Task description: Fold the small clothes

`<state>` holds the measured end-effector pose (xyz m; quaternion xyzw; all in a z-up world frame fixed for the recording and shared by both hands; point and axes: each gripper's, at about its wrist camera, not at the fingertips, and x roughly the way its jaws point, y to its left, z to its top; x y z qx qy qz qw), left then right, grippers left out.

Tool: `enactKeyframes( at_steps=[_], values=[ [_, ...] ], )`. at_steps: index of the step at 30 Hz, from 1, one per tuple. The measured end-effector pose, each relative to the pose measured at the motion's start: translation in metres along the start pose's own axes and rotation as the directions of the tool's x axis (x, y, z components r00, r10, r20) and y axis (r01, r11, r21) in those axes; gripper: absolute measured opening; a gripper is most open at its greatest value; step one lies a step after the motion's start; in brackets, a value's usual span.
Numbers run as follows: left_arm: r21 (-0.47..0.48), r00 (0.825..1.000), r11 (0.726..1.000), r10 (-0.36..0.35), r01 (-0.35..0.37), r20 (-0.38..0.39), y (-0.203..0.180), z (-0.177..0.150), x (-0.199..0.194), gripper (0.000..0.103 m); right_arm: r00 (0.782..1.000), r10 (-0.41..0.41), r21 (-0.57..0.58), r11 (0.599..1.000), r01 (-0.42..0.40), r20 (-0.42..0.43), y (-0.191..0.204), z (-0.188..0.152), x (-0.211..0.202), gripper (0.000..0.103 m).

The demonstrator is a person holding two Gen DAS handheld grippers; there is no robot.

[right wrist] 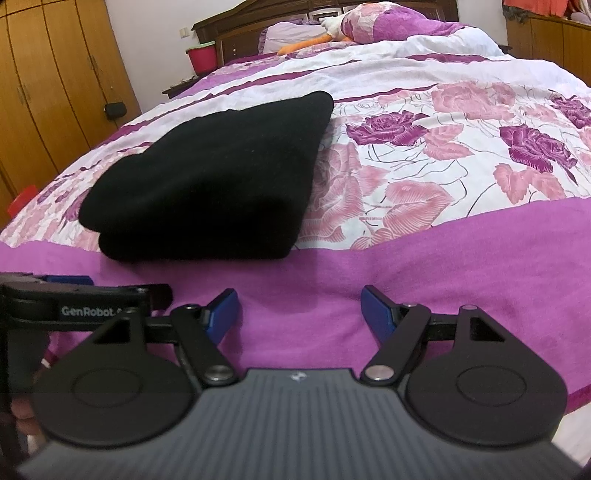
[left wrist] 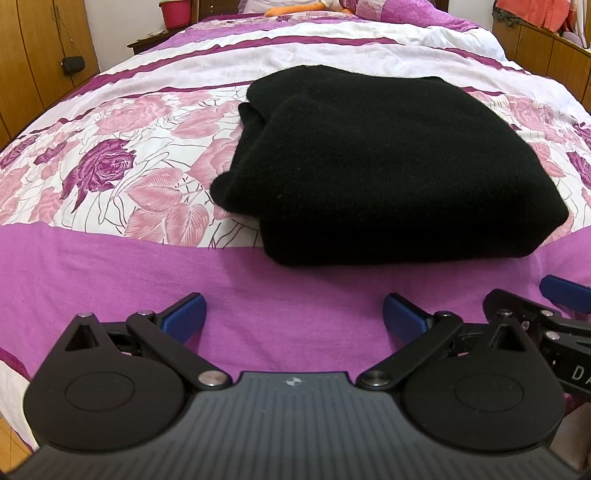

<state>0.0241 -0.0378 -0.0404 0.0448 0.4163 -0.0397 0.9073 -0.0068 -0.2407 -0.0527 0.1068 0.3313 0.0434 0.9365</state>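
Both claws, left gripper [left wrist: 293, 317] and right gripper [right wrist: 299, 312], gape empty above the bedspread [left wrist: 110, 266]; only the left view shows the black garment's [left wrist: 388, 166] loosely bunched folded edge.

A folded garment [left wrist: 388, 166] lies on the bed [left wrist: 110, 266], near its foot edge. Both grippers hang before it, apart from it: the left gripper [left wrist: 293, 314] beside the right gripper [right wrist: 299, 310]. Pillows [right wrist: 388, 18] lie at the far end.
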Motion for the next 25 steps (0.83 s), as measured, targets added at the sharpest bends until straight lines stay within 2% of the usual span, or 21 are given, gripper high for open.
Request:
enactKeyframes(
  at_steps=[25],
  values=[
    [-0.001, 1.000, 1.000, 0.003, -0.003, -0.003, 0.0001, 0.0001, 0.0010, 0.103, 1.000, 0.001, 0.004, 1.000, -0.001, -0.003, -0.0007, 0.0000, 0.0008, 0.075]
  ],
)
